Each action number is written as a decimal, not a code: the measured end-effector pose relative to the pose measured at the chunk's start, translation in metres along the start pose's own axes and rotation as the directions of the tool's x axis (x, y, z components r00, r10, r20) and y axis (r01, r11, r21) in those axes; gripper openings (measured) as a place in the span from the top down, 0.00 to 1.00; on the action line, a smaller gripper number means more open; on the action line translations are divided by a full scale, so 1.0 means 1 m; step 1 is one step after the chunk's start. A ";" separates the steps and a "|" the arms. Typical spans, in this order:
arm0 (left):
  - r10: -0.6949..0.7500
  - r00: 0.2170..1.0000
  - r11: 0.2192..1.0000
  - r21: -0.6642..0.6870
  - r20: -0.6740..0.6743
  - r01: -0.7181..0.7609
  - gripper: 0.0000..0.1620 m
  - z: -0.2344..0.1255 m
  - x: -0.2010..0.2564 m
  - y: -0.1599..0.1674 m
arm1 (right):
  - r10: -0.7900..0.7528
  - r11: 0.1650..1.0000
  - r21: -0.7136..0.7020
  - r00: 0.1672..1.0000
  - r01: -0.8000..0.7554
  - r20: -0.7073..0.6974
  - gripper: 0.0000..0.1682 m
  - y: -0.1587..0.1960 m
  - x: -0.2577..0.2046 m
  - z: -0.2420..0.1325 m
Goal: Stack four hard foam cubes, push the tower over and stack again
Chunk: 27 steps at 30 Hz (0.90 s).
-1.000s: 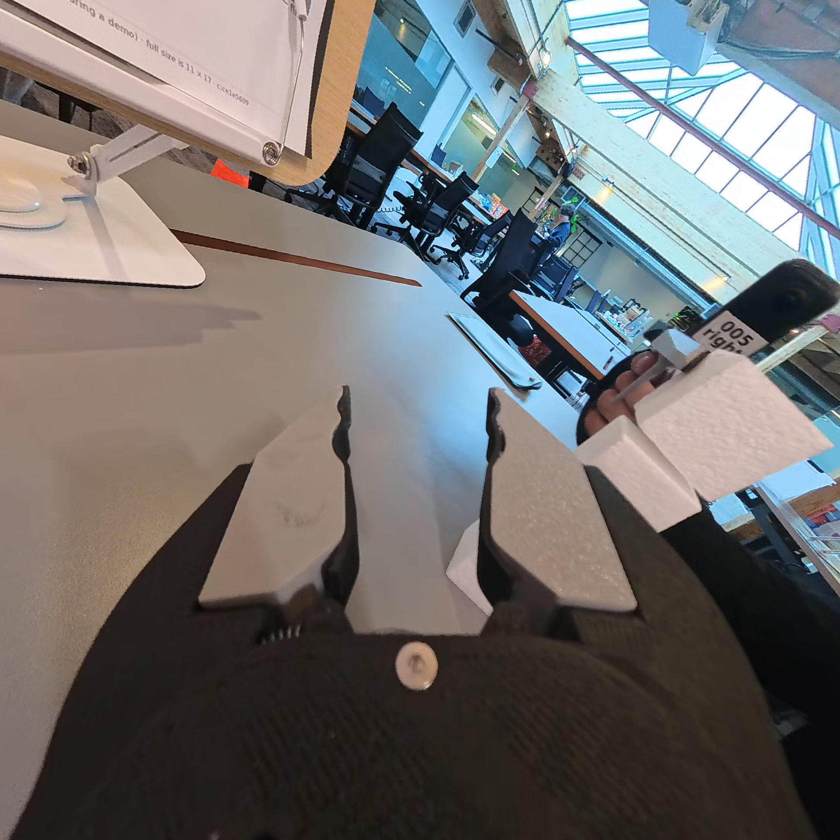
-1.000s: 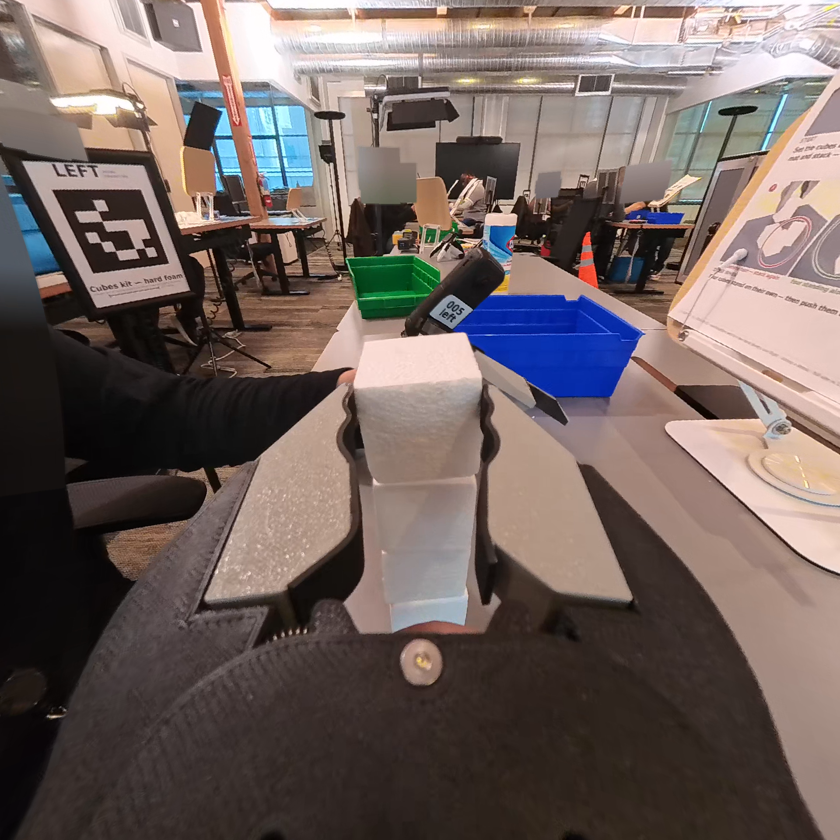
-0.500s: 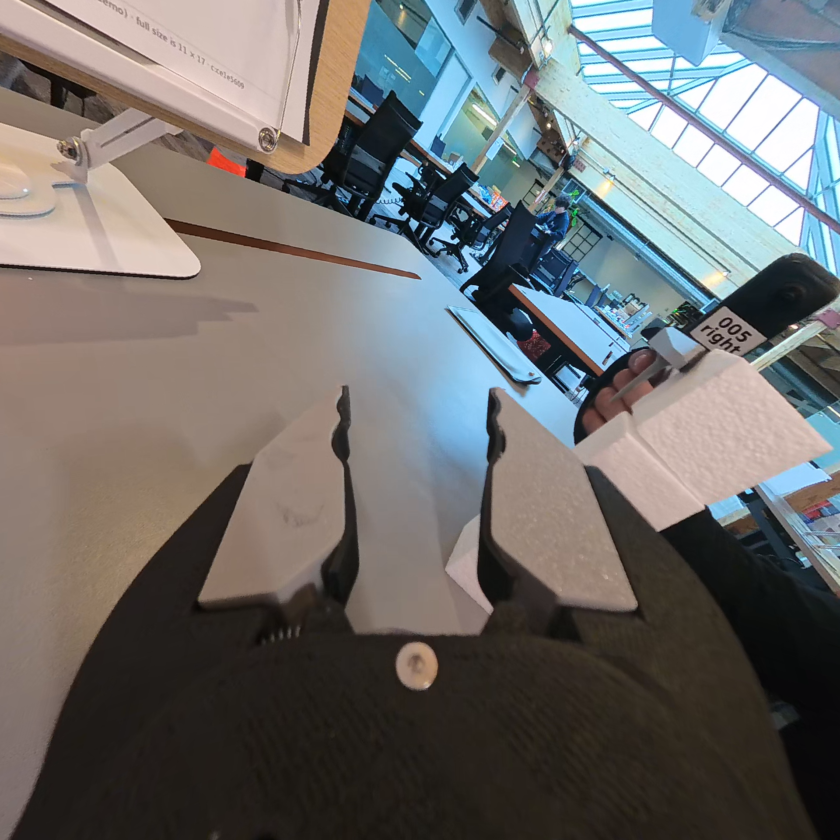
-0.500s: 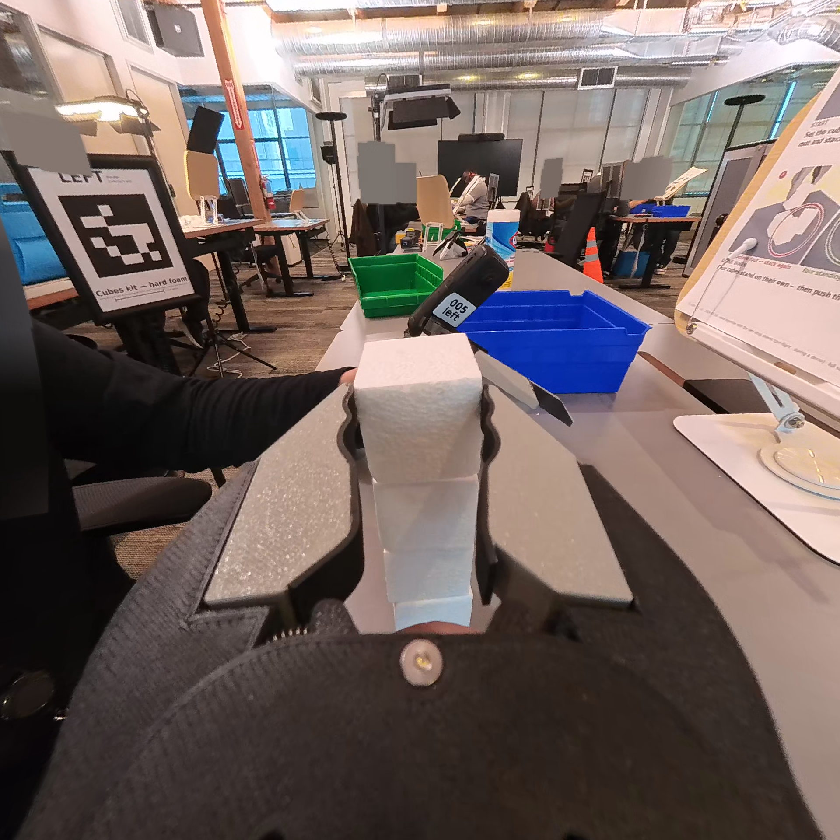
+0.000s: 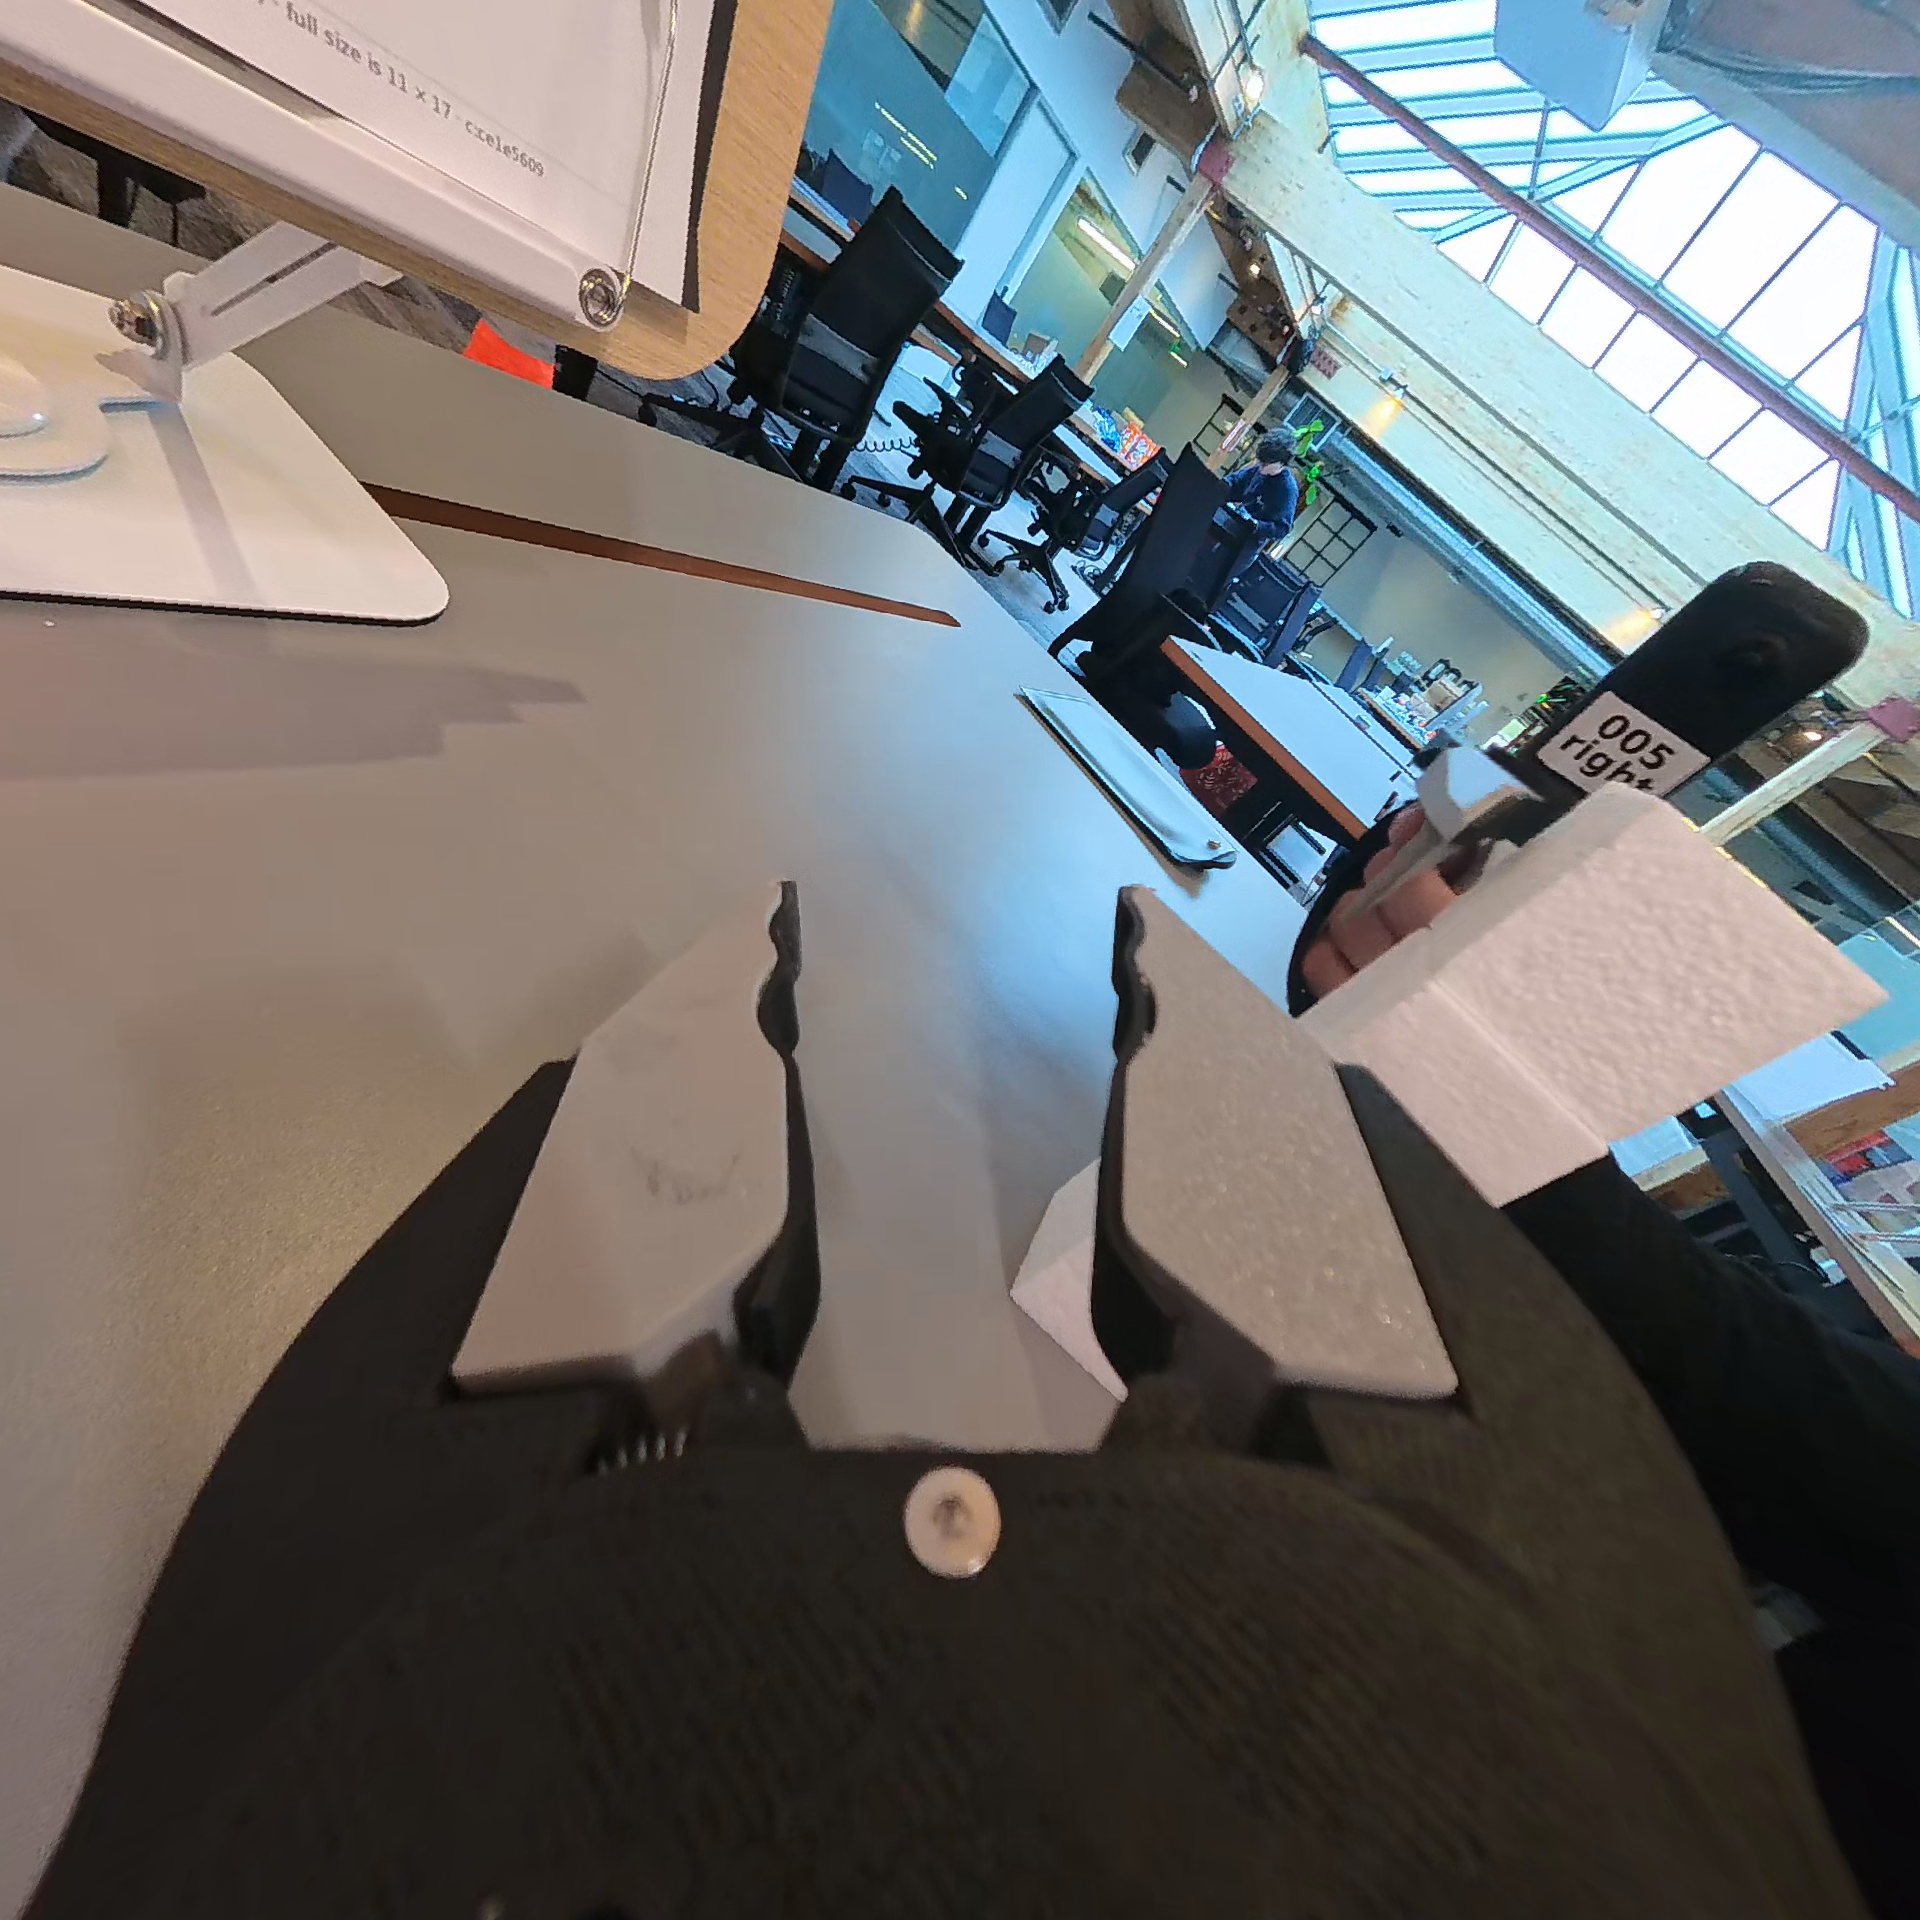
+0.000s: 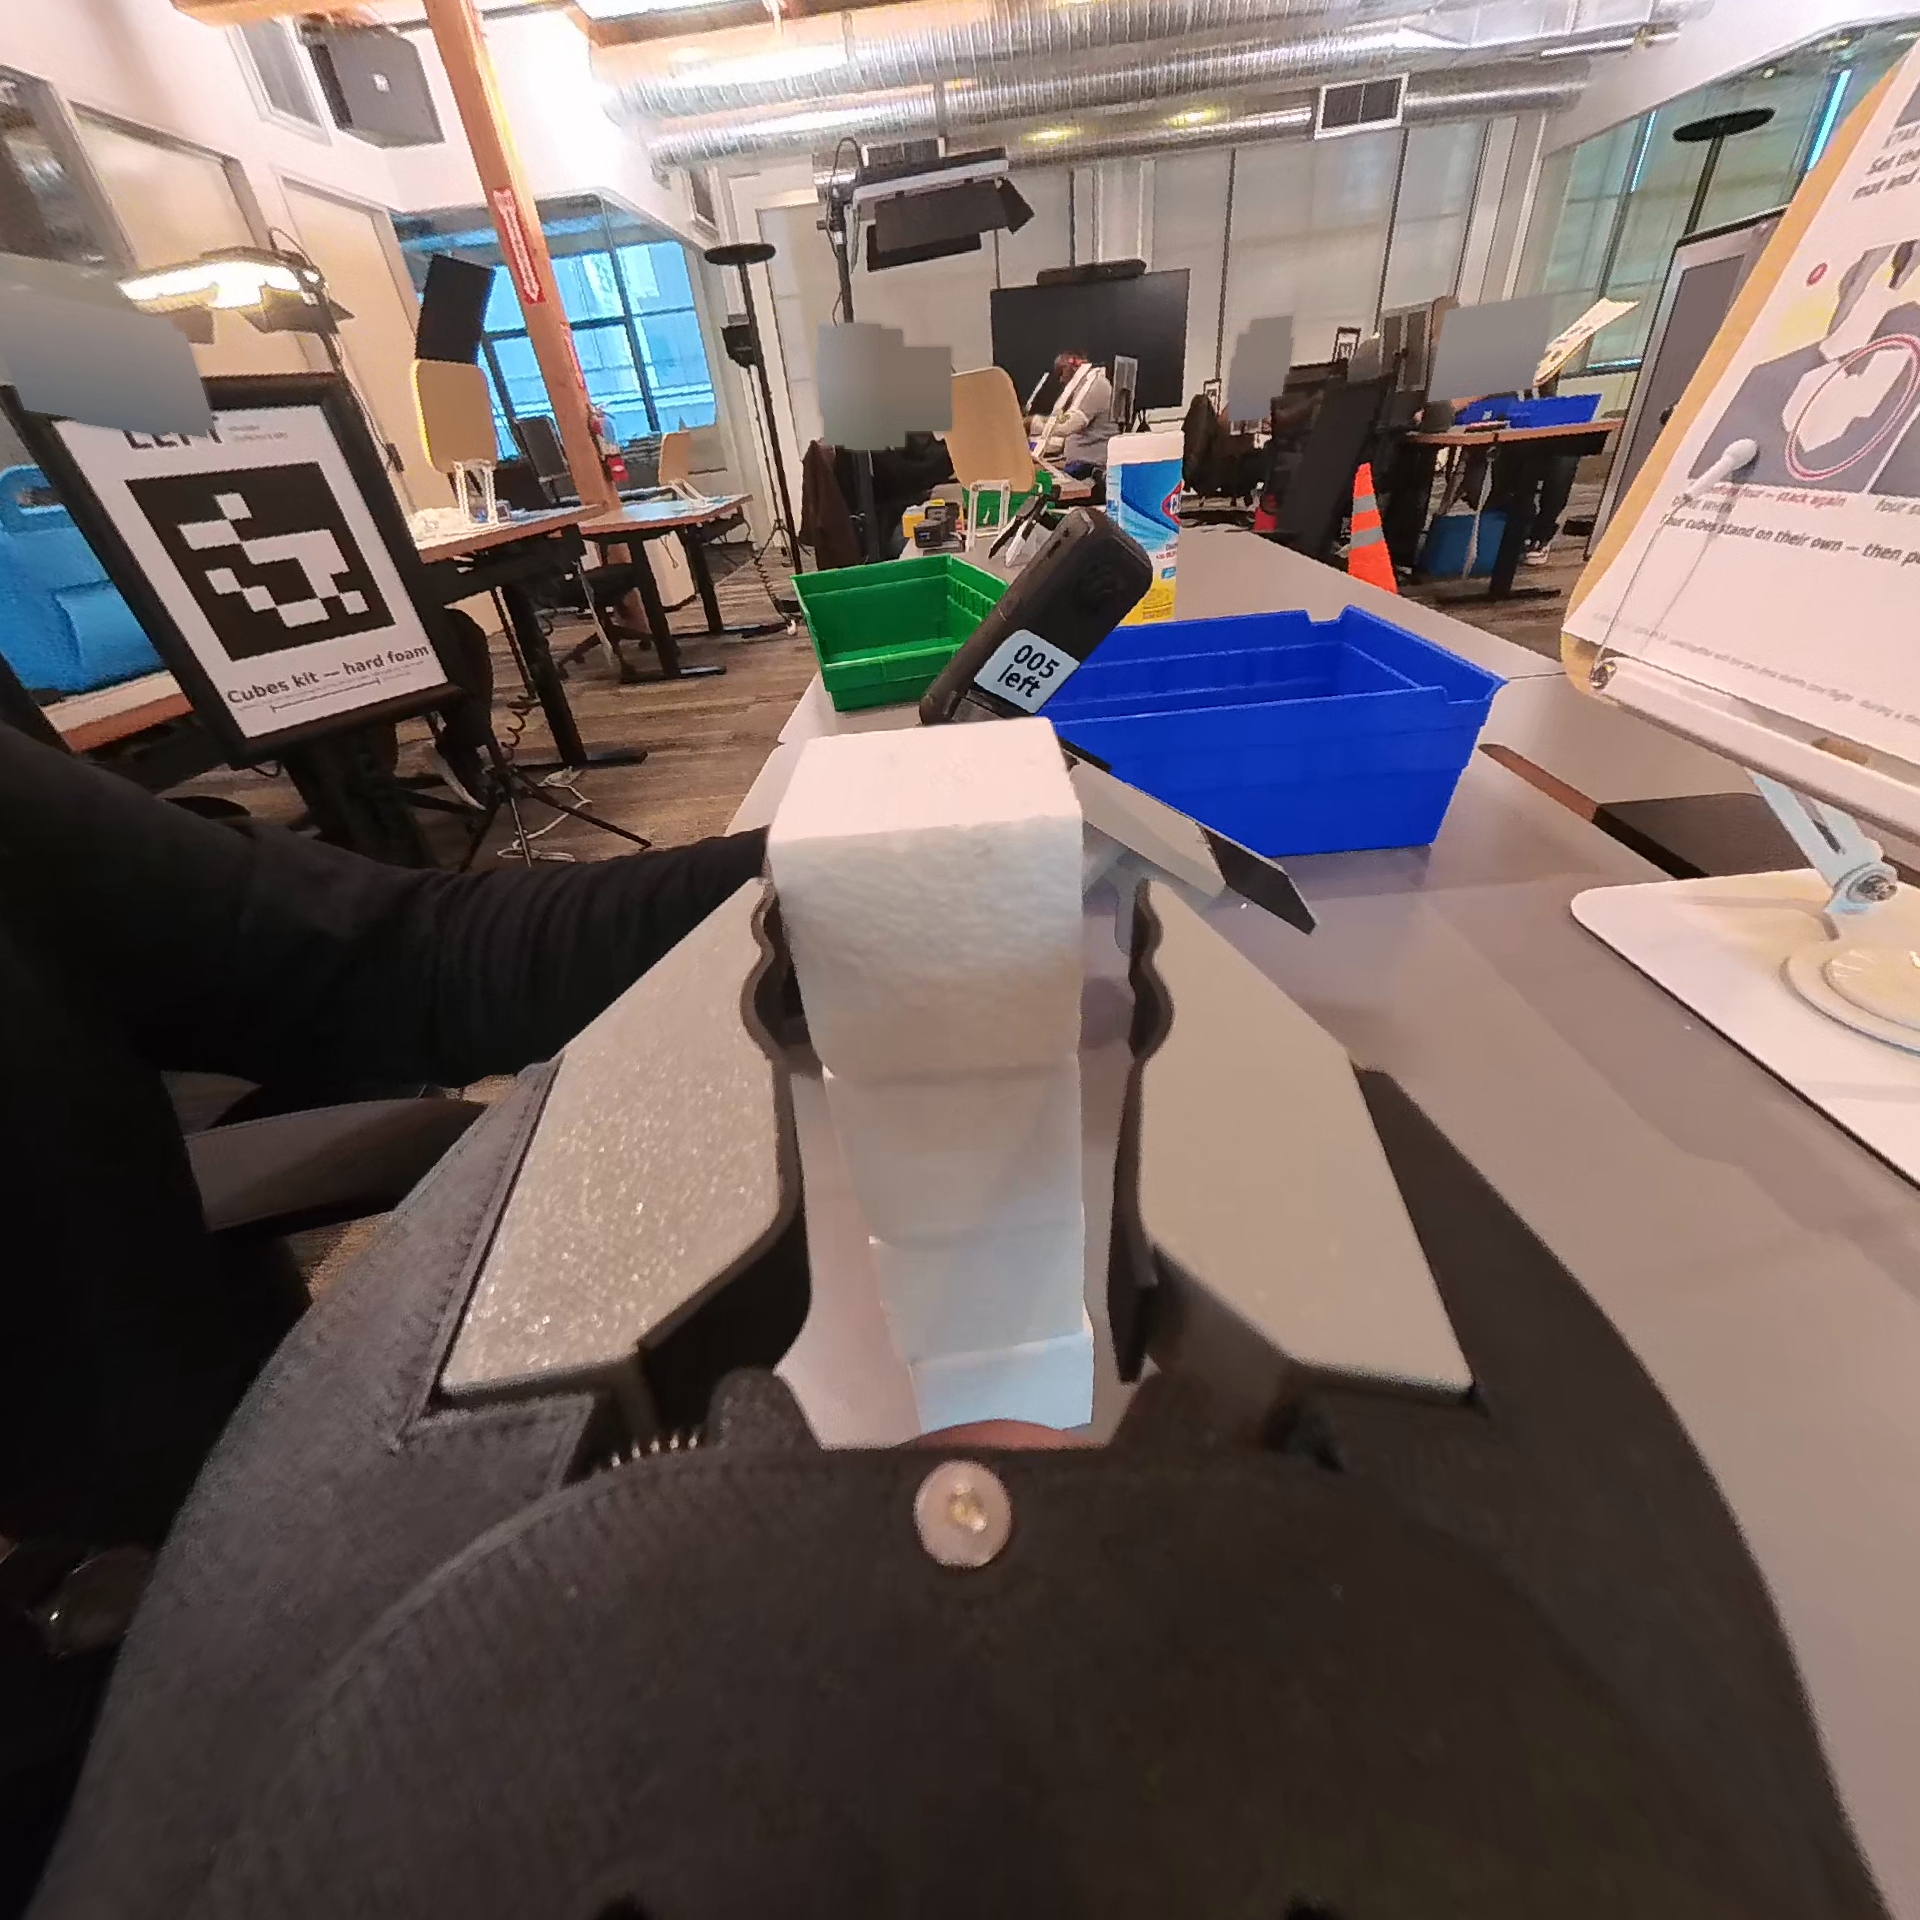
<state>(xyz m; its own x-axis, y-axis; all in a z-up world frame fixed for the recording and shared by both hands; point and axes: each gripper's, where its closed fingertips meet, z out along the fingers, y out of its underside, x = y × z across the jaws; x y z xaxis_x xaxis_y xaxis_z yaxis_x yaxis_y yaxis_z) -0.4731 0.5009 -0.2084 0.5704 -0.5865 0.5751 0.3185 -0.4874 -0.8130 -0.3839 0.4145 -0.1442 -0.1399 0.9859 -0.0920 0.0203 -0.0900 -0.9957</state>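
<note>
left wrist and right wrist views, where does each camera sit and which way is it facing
Left wrist view: low over the grey table, tilted, facing rows of office chairs; own open left gripper empty.
Right wrist view: behind the right gripper, facing the blue bin; a dark sleeve shows.
Shared: the foam cube tower, top cube, each other's gripper.

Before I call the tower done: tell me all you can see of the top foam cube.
The top cube is white, grainy hard foam with crisp edges. It sits upright on the cubes below, slightly offset from them. The right gripper brackets it: its left side meets one finger, while a slim gap shows at the other. The left gripper hangs behind, apart from it.
</note>
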 end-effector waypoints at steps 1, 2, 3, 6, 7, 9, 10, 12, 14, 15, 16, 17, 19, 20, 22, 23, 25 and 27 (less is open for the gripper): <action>0.000 1.000 1.000 -0.001 0.000 0.000 0.64 0.000 0.000 0.000 | 0.002 1.000 -0.003 1.000 -0.002 0.001 0.61 0.001 0.000 0.000; -0.001 1.000 1.000 -0.001 -0.001 0.001 0.64 0.000 0.000 0.000 | 0.006 1.000 -0.006 1.000 -0.006 0.003 0.60 0.002 0.000 0.001; -0.001 1.000 1.000 -0.002 -0.001 0.001 0.64 0.000 0.000 0.000 | 0.010 1.000 -0.008 1.000 -0.010 0.004 0.59 0.003 0.000 0.001; 0.000 1.000 1.000 -0.003 -0.002 0.000 0.64 0.000 0.000 0.001 | 0.015 1.000 -0.013 1.000 -0.015 -0.003 0.54 0.006 0.002 0.001; 0.000 1.000 1.000 -0.004 -0.002 0.000 0.64 0.000 0.000 0.001 | 0.014 1.000 -0.010 1.000 -0.014 -0.009 0.53 0.006 0.003 0.001; 0.001 1.000 1.000 -0.003 -0.003 -0.001 0.64 0.000 0.001 0.001 | 0.005 1.000 0.007 1.000 -0.005 -0.022 0.50 0.003 0.004 -0.003; 0.001 1.000 1.000 -0.002 -0.003 -0.001 0.64 0.000 0.001 0.000 | -0.001 1.000 0.021 1.000 0.002 -0.030 0.49 0.001 0.005 -0.005; 0.002 1.000 1.000 -0.001 -0.005 -0.002 0.64 0.000 0.001 0.000 | -0.015 0.998 0.059 0.999 0.018 -0.044 0.49 -0.006 0.005 -0.012; 0.005 1.000 1.000 0.002 -0.008 -0.005 0.64 0.000 0.002 0.000 | -0.032 0.994 0.099 0.998 0.037 -0.054 0.49 -0.011 0.005 -0.020; 0.009 1.000 1.000 0.007 -0.011 -0.009 0.64 0.000 0.003 -0.001 | -0.042 0.992 0.114 0.997 0.048 -0.057 0.49 -0.014 0.005 -0.025; 0.016 1.000 1.000 0.013 -0.015 -0.016 0.64 -0.001 0.005 -0.002 | -0.052 0.990 0.126 0.997 0.060 -0.064 0.50 -0.015 0.005 -0.030; 0.021 1.000 1.000 0.018 -0.018 -0.021 0.64 -0.001 0.006 -0.003 | -0.063 0.988 0.134 0.996 0.072 -0.071 0.54 -0.016 0.005 -0.034; 0.024 0.999 0.999 0.023 -0.023 -0.024 0.65 -0.002 0.007 -0.004 | -0.079 0.987 0.132 0.995 0.087 -0.064 0.68 -0.014 0.004 -0.042; 0.023 0.999 0.999 0.025 -0.023 -0.022 0.65 -0.002 0.007 -0.005 | -0.090 0.989 0.113 0.994 0.096 -0.055 0.77 -0.011 0.003 -0.045; 0.022 1.000 0.999 0.029 -0.018 -0.021 0.68 -0.003 0.005 -0.005 | -0.135 0.990 0.041 0.990 0.136 -0.028 0.98 0.004 0.001 -0.048; 0.025 1.000 0.999 0.031 -0.012 -0.024 0.69 -0.003 0.004 -0.006 | -0.163 0.987 -0.016 0.986 0.162 -0.027 1.00 0.015 0.003 -0.048; 0.033 0.999 0.999 0.034 -0.007 -0.032 0.72 -0.004 0.004 -0.006 | -0.202 0.963 -0.188 0.979 0.193 -0.029 1.00 0.050 0.012 -0.048; 0.041 0.999 0.998 0.038 -0.009 -0.041 0.76 -0.004 0.005 -0.007 | -0.217 0.907 -0.376 0.975 0.189 -0.035 1.00 0.093 0.025 -0.051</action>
<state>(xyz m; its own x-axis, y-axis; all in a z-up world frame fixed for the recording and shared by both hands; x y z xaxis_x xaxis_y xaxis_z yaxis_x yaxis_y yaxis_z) -0.4759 0.4990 -0.1996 0.5762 -0.6120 0.5417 0.3230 -0.4383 -0.8388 -0.3351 0.4382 -0.2387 -0.1063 0.9862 0.1269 0.3640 0.1574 -0.9180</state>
